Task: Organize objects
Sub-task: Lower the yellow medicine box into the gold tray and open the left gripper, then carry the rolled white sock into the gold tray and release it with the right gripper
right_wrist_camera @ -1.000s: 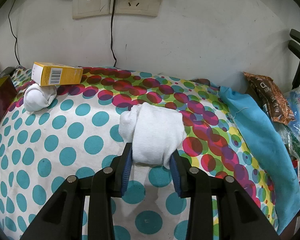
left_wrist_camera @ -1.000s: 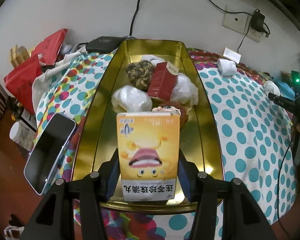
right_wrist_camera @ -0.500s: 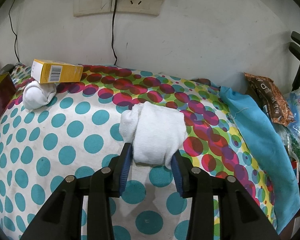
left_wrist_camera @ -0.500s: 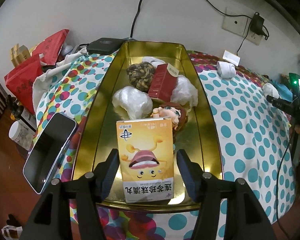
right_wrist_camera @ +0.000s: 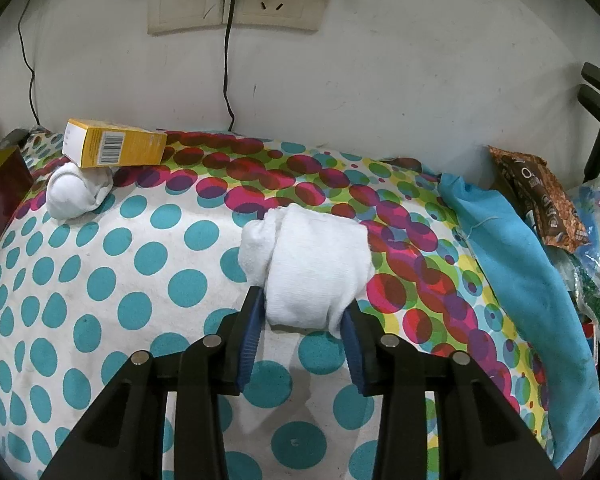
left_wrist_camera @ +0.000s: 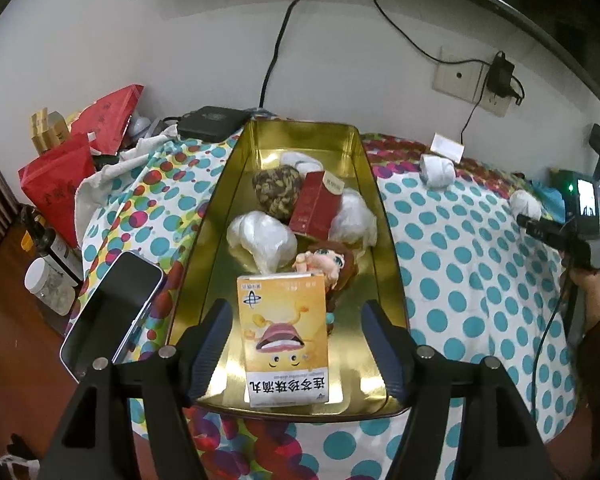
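Note:
A gold tin tray (left_wrist_camera: 204, 236) lies on the dotted cloth. In it are an orange medicine box (left_wrist_camera: 284, 336) at the near end, a doll (left_wrist_camera: 328, 264), white bundles (left_wrist_camera: 260, 236), a red box (left_wrist_camera: 316, 204) and a brown knit ball (left_wrist_camera: 278, 192). My left gripper (left_wrist_camera: 298, 344) is open, its fingers apart on either side of the orange box without touching it. My right gripper (right_wrist_camera: 300, 340) is shut on a rolled white sock (right_wrist_camera: 312, 264) just above the cloth.
A phone (left_wrist_camera: 112, 312) lies left of the tray. Red bags (left_wrist_camera: 60, 172) and jars stand at the far left. Another white sock roll (right_wrist_camera: 78, 196) lies under a yellow box (right_wrist_camera: 116, 148) near the wall. A blue cloth (right_wrist_camera: 520, 264) and snack bags (right_wrist_camera: 540, 200) lie at the right.
My left gripper opened and let go of the orange box, which now lies in the tray, and drew back. My right gripper stayed shut on the sock, hardly moving.

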